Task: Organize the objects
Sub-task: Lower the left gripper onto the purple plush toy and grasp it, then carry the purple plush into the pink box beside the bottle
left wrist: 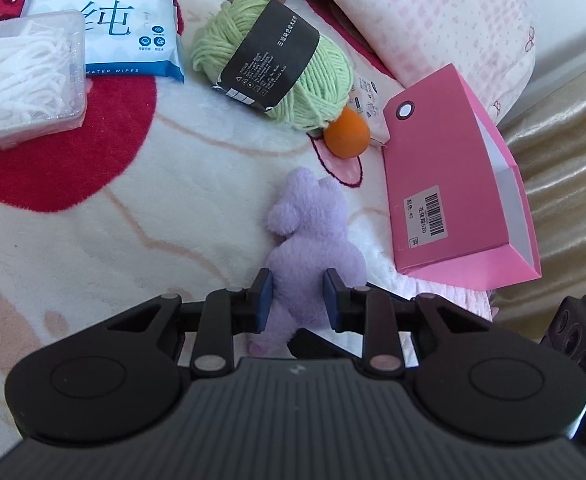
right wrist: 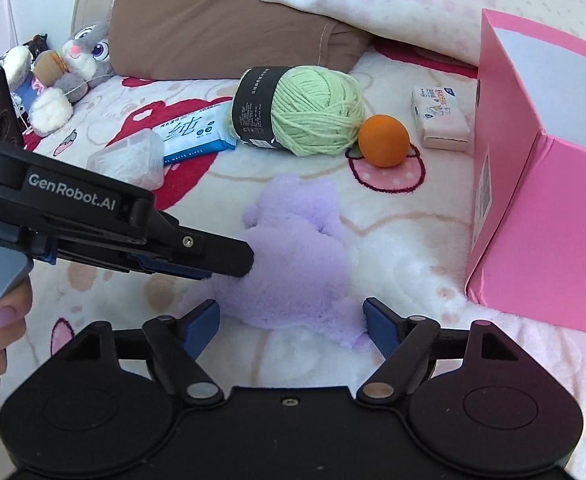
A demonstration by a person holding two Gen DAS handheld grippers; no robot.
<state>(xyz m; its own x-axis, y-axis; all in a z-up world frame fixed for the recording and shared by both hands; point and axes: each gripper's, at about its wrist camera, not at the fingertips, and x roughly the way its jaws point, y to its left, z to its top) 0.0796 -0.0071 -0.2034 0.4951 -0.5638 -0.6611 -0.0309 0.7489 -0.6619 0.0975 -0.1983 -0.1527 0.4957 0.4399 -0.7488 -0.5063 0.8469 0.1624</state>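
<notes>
Left gripper (left wrist: 297,300) (GenRobot.AI) pinching purple plush (left wrist: 313,236), "WATER WIPES" pack (left wrist: 133,28)

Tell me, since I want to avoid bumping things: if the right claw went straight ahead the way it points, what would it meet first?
Most likely the purple plush toy. It lies on the blanket directly ahead of the open right claw, between its fingertips, with the left claw already gripping its side. The green yarn ball sits farther along; exact depth is unclear.

Both views are bright with soft, even daylight and look sharp through the middle. The pale blanket (left wrist: 93,240) and the pillow (right wrist: 393,4) are close to washed out. Shadows are faint. Fisheye bending curves the edges, and the corners fall off into black.
</notes>
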